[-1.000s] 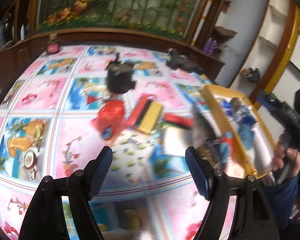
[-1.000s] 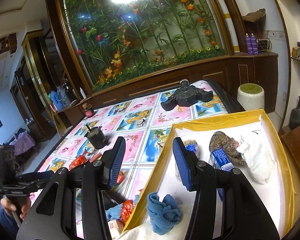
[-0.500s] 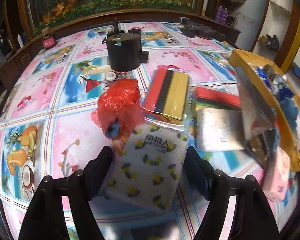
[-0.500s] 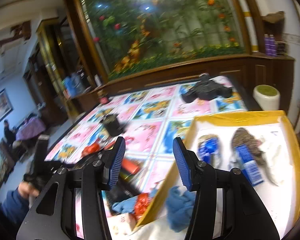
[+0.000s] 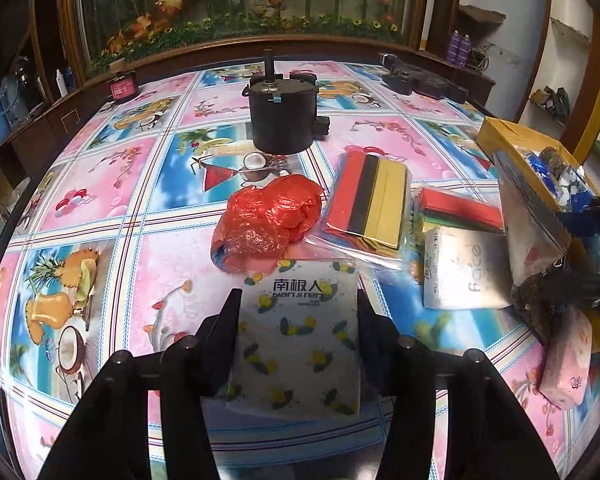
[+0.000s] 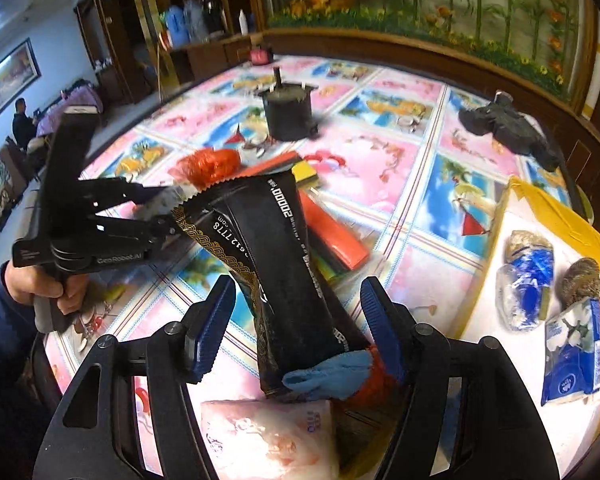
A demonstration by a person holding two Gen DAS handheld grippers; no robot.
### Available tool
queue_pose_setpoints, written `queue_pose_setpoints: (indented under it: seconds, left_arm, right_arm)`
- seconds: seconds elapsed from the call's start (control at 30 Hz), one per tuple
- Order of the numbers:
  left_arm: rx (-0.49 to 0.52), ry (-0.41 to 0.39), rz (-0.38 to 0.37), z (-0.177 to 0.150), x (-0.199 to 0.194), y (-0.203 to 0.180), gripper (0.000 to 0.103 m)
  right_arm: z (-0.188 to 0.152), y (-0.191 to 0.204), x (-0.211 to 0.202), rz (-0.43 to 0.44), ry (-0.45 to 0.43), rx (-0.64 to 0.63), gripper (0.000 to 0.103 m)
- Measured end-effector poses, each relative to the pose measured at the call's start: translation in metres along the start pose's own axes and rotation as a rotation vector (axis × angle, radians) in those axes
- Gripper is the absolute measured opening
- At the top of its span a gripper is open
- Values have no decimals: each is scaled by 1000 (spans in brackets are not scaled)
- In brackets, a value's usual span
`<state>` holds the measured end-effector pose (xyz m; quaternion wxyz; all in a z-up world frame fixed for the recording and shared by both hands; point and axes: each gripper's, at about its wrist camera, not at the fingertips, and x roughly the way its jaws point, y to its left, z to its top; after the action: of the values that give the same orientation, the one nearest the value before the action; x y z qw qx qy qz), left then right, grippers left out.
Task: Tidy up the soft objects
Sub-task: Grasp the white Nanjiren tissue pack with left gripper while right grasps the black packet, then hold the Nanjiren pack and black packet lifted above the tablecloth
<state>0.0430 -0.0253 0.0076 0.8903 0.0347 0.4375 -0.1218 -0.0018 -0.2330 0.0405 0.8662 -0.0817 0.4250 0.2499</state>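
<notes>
The white tissue pack (image 5: pixel 300 336) reads "NanJiren", the silver pack (image 5: pixel 466 270) "Face", the left gripper's handle (image 6: pixel 76 258) "GenRobot.AI".

Glossy plastic tablecloth (image 5: pixel 100 200); crinkly red plastic bag (image 5: pixel 268 220); soft-wrapped tissue pack (image 5: pixel 300 336), matt print; shiny black foil pouch (image 6: pixel 276 256); blue cloth (image 6: pixel 332 372), fuzzy; matt black gripper pts.

The left tongs (image 5: pixel 298 320), having just been closing, press on a white lemon-print tissue pack (image 5: pixel 300 336) lying on the bench (image 5: pixel 100 188), just beside a red plastic bag (image 5: pixel 268 220).
</notes>
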Motion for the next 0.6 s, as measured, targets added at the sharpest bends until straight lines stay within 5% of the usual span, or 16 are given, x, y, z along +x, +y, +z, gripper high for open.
queue_pose_setpoints:
  seconds: [0.13, 0.23, 0.6]
  left_arm:
    - [-2, -3, 0, 0, -1, 0, 52]
    - [-14, -9, -1, 0, -2, 2, 52]
    - [-74, -137, -37, 6, -24, 6, 52]
  right_arm:
    - [8, 4, 26, -23, 113, -20, 65]
    - [10, 7, 40, -25, 141, 12, 51]
    - [39, 14, 3, 32, -202, 221, 47]
